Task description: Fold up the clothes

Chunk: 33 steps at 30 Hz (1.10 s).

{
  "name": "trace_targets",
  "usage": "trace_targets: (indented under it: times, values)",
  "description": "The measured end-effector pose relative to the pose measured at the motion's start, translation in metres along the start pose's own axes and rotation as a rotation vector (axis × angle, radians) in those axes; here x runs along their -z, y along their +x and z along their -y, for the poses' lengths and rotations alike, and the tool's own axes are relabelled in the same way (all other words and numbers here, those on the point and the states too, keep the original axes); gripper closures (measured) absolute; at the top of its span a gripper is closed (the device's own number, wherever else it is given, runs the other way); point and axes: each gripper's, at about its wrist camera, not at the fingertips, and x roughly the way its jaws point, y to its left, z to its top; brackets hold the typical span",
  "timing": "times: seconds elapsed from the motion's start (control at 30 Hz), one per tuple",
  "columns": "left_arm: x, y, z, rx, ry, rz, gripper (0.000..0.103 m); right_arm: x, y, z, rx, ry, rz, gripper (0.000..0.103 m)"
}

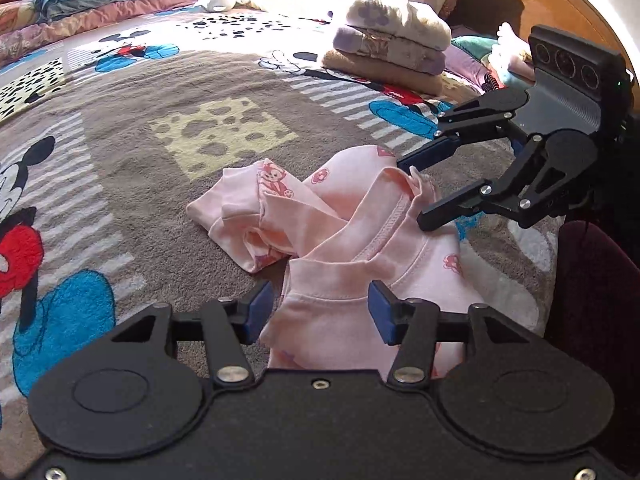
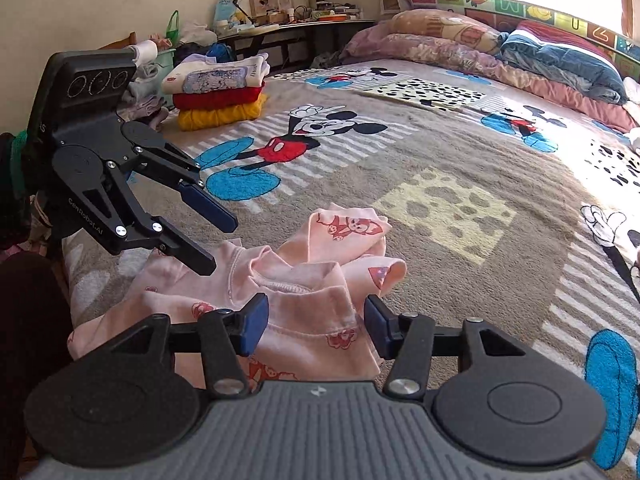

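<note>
A crumpled pink child's top [image 1: 360,236] [image 2: 320,280] with red cartoon prints lies on the Mickey Mouse blanket [image 1: 160,184] [image 2: 460,152] near the bed's front edge. In the left wrist view my left gripper [image 1: 320,308] stands open just above the top's near hem, and the cloth runs between its blue pads [image 1: 260,308] without being pinched. My right gripper [image 1: 416,190] comes in from the right, open, with its fingertips at the collar. The right wrist view shows the right gripper [image 2: 316,320] open over the pink cloth, and the left gripper [image 2: 216,242] open at the left.
A stack of folded pale clothes [image 1: 392,52] sits at the far right of the bed, and a white, red and yellow stack [image 2: 218,92] at the far left. Quilts and pillows [image 2: 540,60] line the far side. A cluttered desk [image 2: 300,20] stands by the wall.
</note>
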Motion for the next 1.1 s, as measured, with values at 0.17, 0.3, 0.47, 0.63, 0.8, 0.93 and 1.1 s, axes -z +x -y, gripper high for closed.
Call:
trace_targets:
  times: [0.17, 0.3, 0.47, 0.63, 0.8, 0.93, 1.1]
  values:
    - [0.001, 0.011, -0.014, 0.114, -0.019, -0.016, 0.052, 0.003, 0.006, 0.024, -0.112, 0.072, -0.014, 0.045]
    - [0.0, 0.014, -0.021, 0.189, -0.033, -0.025, 0.052, 0.01, 0.006, 0.03, -0.196, 0.103, -0.035, 0.047]
    - [-0.002, 0.013, -0.025, 0.191, -0.045, -0.027, 0.07, 0.017, -0.003, 0.031, -0.244, 0.097, -0.051, 0.065]
    - [-0.003, 0.001, -0.009, 0.088, 0.029, -0.024, 0.097, 0.019, -0.024, 0.017, -0.204, 0.057, -0.018, 0.088]
    - [-0.011, -0.027, 0.021, -0.018, 0.125, 0.043, 0.099, 0.01, -0.039, 0.007, -0.148, 0.032, 0.01, 0.092]
    - [-0.025, -0.055, 0.041, -0.111, 0.171, 0.11, 0.099, 0.0, -0.052, -0.005, -0.097, -0.005, 0.036, 0.093]
    - [-0.051, -0.088, 0.055, -0.234, 0.195, 0.194, 0.099, -0.028, -0.074, -0.009, -0.014, -0.038, 0.098, 0.093]
